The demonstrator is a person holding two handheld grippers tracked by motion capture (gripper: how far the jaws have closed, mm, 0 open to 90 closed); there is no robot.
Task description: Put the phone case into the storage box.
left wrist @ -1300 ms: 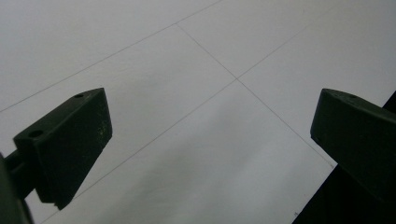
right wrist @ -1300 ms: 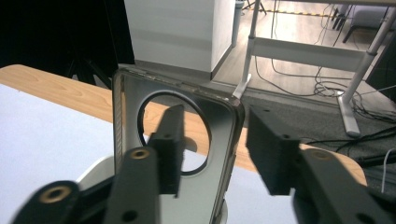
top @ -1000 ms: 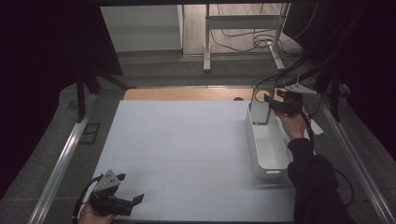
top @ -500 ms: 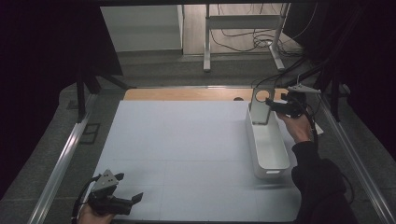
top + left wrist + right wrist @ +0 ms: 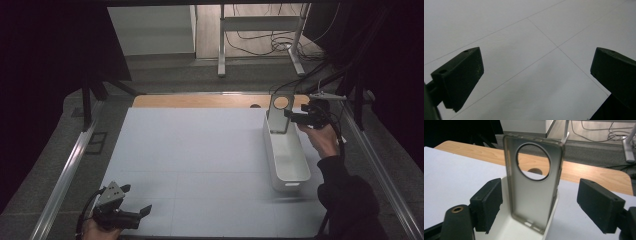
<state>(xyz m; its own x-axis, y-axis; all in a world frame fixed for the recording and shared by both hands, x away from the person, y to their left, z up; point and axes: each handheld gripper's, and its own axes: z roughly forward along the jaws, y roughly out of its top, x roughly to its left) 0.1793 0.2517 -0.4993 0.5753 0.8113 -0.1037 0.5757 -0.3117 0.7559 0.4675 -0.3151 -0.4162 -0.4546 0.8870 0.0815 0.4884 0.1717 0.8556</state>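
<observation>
1. The phone case stands upright at the far end of the white bin, leaning on its end wall.
2. The right gripper has just been opening; its fingers stand wide, clear of the case.
3. Back away straight, without brushing the case.
4. The left gripper, fingers wide and empty, waits on the surface well away from the bin.

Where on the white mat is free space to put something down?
The white mat is bare between the left gripper and the white bin. It is crowded at the bin's far end, where the phone case stands beside the right gripper.
</observation>
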